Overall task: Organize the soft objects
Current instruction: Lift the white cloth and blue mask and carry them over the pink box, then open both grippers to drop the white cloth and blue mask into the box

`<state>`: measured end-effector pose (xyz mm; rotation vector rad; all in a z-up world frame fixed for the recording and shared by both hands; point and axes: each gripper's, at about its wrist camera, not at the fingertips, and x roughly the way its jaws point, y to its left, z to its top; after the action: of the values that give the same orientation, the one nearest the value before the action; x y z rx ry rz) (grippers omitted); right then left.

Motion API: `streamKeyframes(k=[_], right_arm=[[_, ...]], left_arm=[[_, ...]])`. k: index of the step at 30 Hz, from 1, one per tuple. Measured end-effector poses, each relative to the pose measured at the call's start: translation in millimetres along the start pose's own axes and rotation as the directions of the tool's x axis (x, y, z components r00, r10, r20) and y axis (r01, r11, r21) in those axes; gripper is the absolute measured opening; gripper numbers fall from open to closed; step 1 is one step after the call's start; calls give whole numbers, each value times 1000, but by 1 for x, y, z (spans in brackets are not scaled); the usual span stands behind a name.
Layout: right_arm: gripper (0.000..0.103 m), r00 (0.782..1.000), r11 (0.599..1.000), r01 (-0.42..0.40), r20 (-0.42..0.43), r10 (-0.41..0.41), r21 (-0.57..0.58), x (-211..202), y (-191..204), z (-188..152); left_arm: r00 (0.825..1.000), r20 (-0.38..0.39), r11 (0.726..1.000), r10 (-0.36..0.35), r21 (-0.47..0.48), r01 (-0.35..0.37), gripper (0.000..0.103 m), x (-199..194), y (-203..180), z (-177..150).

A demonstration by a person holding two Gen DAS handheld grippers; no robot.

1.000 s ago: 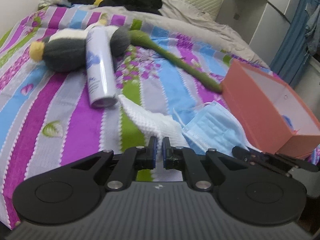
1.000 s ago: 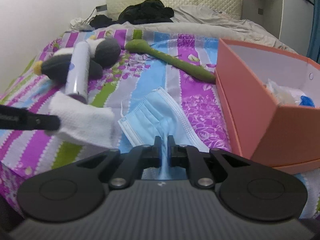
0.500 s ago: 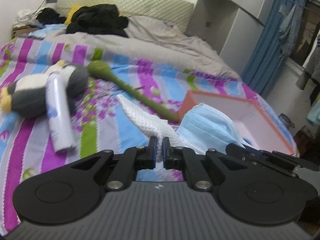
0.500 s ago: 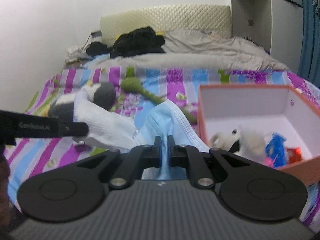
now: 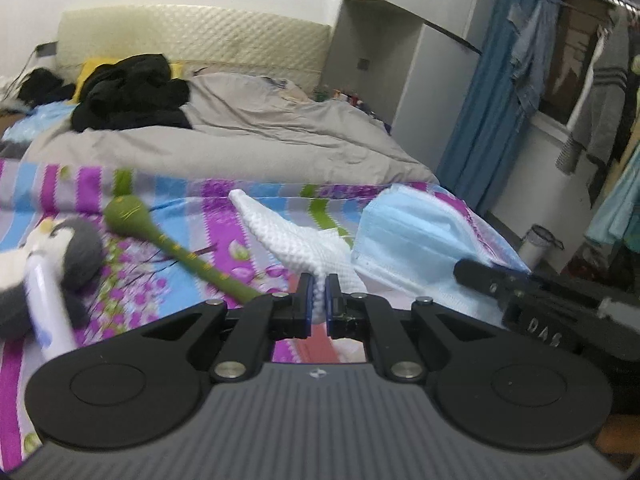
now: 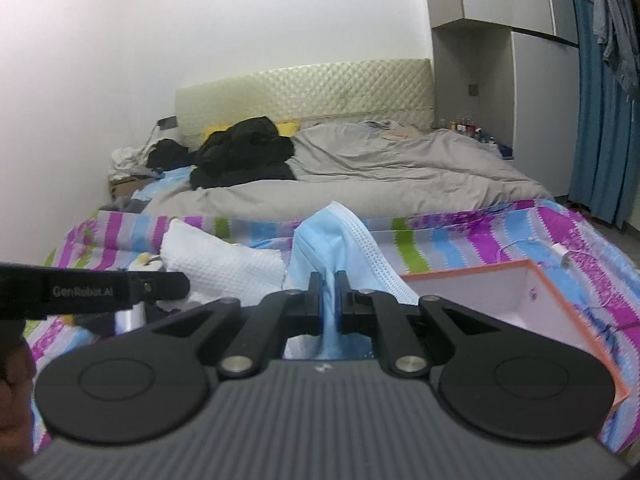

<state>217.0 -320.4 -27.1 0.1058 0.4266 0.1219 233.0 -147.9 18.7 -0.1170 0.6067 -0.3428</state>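
A: Starting at the left of the left wrist view: a blurred grey and white plush lies on the striped blanket, and a white spray can lies across it.

B: And beside that?

A: A green long-handled plush, round head to the left, handle running toward the tongs. Then the left gripper, its blue pads pinched tight on a white waffle cloth. The cloth is off the bed, its free corner pointing up and left.

B: What is to the right?

A: A blue mask, just beside the cloth and overlapping its edge. The black fingers of the other tool reach in below it from the right.

B: Now the right wrist view.

A: At the far left a hand holds the left tool, whose black finger crosses in front of the cloth. In the middle, the right gripper is clamped on the mask, which stands up between the pads and folds over above them.

B: And the box?

A: An orange box, open at the top with a pale inside, sits on the blanket low at the right, just below and right of the mask. A grey duvet and a black heap of clothes lie farther back, by the headboard.
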Motion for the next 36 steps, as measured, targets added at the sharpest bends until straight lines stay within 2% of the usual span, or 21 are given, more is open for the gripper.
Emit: streamKeyframes(k=[5, 10, 13, 17, 22, 26, 33, 35, 36], right_arm=[[9, 998, 998, 61, -25, -60, 24, 10, -37, 18], [9, 985, 991, 125, -125, -117, 55, 32, -73, 10], [9, 969, 984, 163, -200, -147, 66, 50, -92, -2], [9, 942, 979, 195, -290, -169, 61, 71, -115, -22], [9, 904, 969, 232, -385, -185, 80, 91, -143, -43], [10, 884, 963, 249, -429, -184, 99, 97, -155, -56], [11, 872, 957, 262, -455, -180, 124, 100, -163, -68], [12, 872, 952, 272, -453, -183, 138, 99, -163, -68], [14, 872, 950, 275, -454, -184, 144, 99, -163, -67]], left_arm=[[999, -35, 998, -39, 47, 41, 7, 38, -38, 23], [992, -102, 994, -72, 74, 79, 8, 87, -68, 30], [981, -172, 990, -90, 94, 108, 8, 121, -79, 29], [966, -248, 987, -80, 119, 112, 8, 161, -86, 20], [938, -340, 986, -74, 116, 120, 8, 204, -89, 7], [918, -391, 984, -69, 123, 126, 8, 226, -91, -4], [907, -416, 985, -67, 117, 126, 9, 235, -93, -16], [909, -412, 985, -68, 118, 128, 29, 233, -93, -16], [910, -410, 985, -61, 123, 121, 34, 232, -93, -16]])
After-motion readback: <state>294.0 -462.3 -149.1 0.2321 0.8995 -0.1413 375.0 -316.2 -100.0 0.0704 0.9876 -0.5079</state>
